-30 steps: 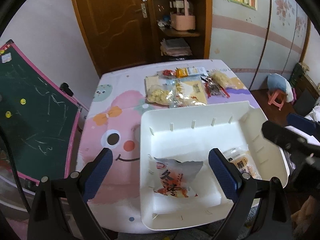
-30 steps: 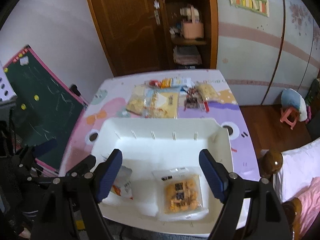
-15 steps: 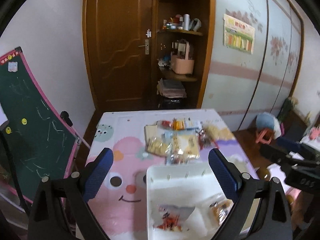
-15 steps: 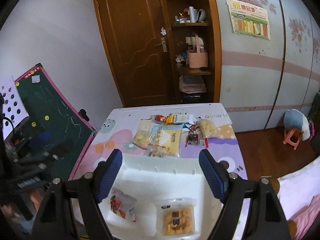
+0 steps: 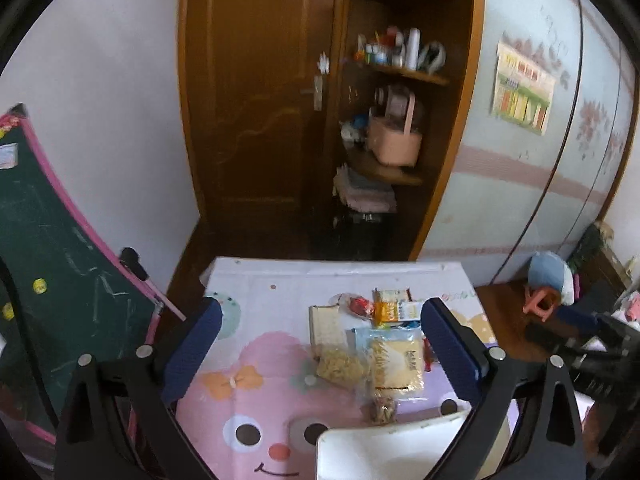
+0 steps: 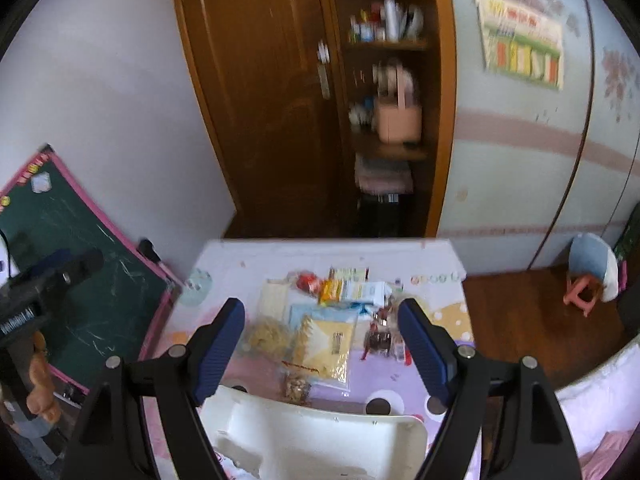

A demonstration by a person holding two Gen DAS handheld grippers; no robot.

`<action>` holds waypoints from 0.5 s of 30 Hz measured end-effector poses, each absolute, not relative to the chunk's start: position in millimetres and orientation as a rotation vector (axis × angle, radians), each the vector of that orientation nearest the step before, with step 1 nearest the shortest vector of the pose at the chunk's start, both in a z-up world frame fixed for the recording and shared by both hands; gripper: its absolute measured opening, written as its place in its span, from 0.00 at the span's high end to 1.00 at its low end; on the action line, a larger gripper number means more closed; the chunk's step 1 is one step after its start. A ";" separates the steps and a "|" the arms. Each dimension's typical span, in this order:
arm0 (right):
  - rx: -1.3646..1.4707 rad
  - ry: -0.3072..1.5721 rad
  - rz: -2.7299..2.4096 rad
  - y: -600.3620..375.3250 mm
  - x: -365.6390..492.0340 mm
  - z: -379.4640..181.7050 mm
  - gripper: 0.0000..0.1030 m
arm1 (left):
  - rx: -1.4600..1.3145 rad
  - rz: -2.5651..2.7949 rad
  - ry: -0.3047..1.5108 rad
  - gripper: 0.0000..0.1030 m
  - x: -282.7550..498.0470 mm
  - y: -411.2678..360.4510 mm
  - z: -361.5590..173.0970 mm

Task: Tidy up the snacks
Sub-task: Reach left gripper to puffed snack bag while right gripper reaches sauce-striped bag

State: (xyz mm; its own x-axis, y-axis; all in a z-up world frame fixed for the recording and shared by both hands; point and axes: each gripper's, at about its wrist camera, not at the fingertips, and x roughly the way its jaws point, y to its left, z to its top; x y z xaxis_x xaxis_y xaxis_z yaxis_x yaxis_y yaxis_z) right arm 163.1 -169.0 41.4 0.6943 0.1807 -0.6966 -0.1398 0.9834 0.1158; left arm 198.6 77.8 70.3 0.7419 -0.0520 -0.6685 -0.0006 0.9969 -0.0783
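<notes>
Several snack packets lie in a cluster on the far half of the cartoon-print table (image 5: 256,364): a yellow bag (image 5: 398,362) (image 6: 326,344), a pale noodle-like packet (image 5: 340,364) (image 6: 268,336), a red packet (image 5: 358,305) (image 6: 308,282) and small orange and white packets (image 6: 352,286). A white bin (image 5: 384,450) (image 6: 320,436) stands at the near edge; its inside is mostly out of frame. My left gripper (image 5: 320,354) and right gripper (image 6: 320,344) are both open and empty, held high above the table and apart from the snacks.
A green chalkboard with a pink frame (image 5: 48,280) leans at the table's left. A brown door and corner shelf (image 5: 384,132) stand behind. A small pink stool (image 6: 584,292) sits on the wood floor at the right. A bed edge (image 6: 600,408) is at the lower right.
Both grippers have risen and tilted up, away from the bin. The bin and the packets inside it have slid to the bottom of both views. Both grippers stay open.
</notes>
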 end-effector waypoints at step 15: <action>0.156 1.465 0.237 -109.4 252.0 -203.5 0.38 | -0.105 -0.009 1.260 0.06 342.7 57.2 -162.2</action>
State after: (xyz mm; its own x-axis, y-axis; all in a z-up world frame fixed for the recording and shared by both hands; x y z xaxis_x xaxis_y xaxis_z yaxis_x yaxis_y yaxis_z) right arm 252.0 -109.4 -203.5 0.0883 0.2531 -0.9634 -0.0639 0.9666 0.2481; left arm 342.7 57.2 -162.2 0.3064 -0.0647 -0.9497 -0.0510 0.9951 -0.0842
